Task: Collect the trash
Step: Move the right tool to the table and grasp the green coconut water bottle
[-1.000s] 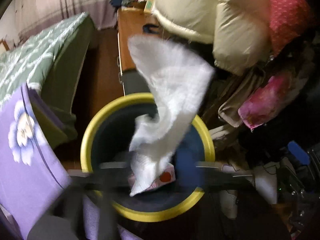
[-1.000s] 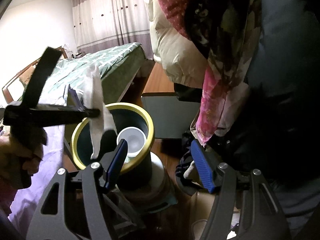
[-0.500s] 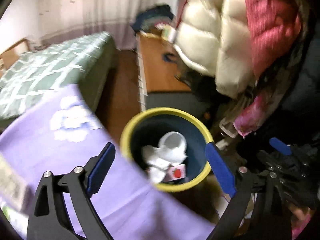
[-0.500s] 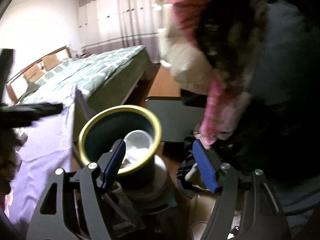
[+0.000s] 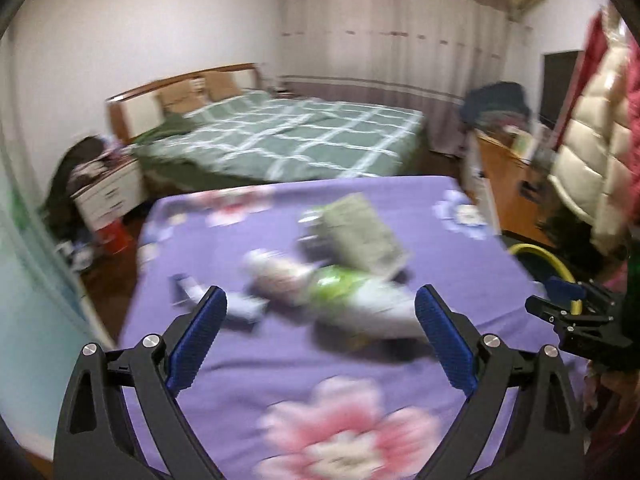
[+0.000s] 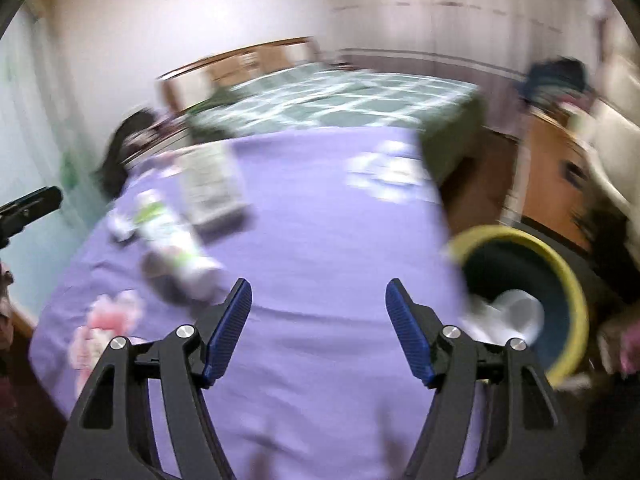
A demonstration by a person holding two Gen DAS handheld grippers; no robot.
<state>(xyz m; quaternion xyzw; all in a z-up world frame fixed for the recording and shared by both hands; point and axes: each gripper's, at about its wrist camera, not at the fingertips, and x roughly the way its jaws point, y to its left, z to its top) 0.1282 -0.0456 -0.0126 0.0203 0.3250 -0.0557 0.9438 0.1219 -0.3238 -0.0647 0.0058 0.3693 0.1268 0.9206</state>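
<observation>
fingers of left gripper (image 5: 320,320) and right gripper (image 6: 319,324) spread wide, empty, over purple cloth (image 6: 340,240).

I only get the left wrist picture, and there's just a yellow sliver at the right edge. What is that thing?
Observer: It is the rim of a round bin. The right wrist view shows its whole opening and dark inside.
Visitor: Anything in it?
Observer: Yes, white rubbish lies inside, though it is blurred.
Visitor: Is the other gripper carrying something?
Observer: No. The right gripper is open, with only the purple cloth between its fingers.
</observation>
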